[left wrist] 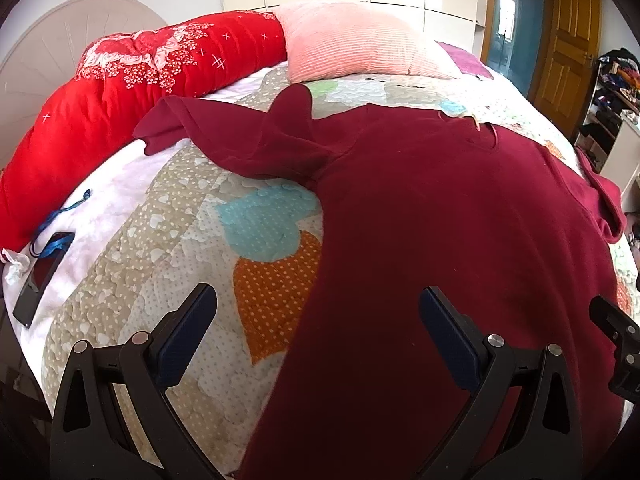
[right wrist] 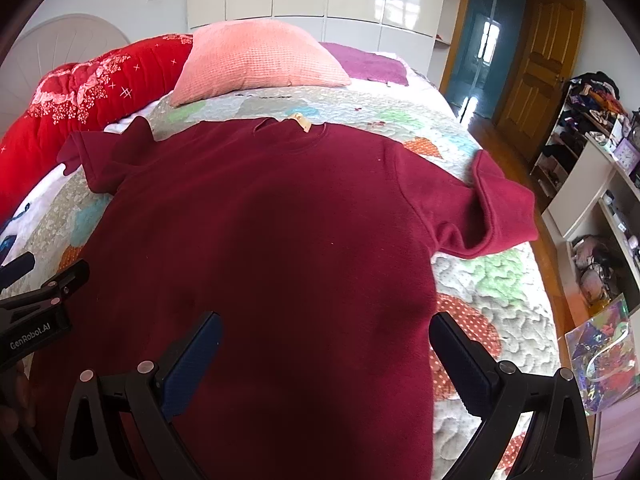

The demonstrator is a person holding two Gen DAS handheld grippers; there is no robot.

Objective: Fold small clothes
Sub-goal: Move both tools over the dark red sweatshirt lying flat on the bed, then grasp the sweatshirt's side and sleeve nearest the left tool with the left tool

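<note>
Your left claw (left wrist: 318, 300) hangs nearest the lens with its blue-padded fingers (left wrist: 188, 332) spread wide and nothing between them, poised over the left edge of the dark red sweater (left wrist: 460, 240); one finger sits above the quilt (left wrist: 160, 240), the other above the fabric; whether either pad touches the cloth you cannot tell from here; your right claw (right wrist: 325, 338) is spread just as wide and equally empty, over the lower body of the same sweater (right wrist: 260, 220); the garment lies flat and face-up on the patchwork quilt (right wrist: 500, 280) of the bed, neckline toward the far side with a pale tag at the collar; its body is smooth, its left sleeve (left wrist: 224, 136) is bunched and twisted toward the red bolster (left wrist: 120, 100), and its right sleeve (right wrist: 496, 212) is folded over itself near the bed's edge; beyond the collar rests a pink pillow (right wrist: 256, 60); a dark phone with a blue lanyard (left wrist: 40, 276) lies on the quilt's white border, well apart from the sweater.
</note>
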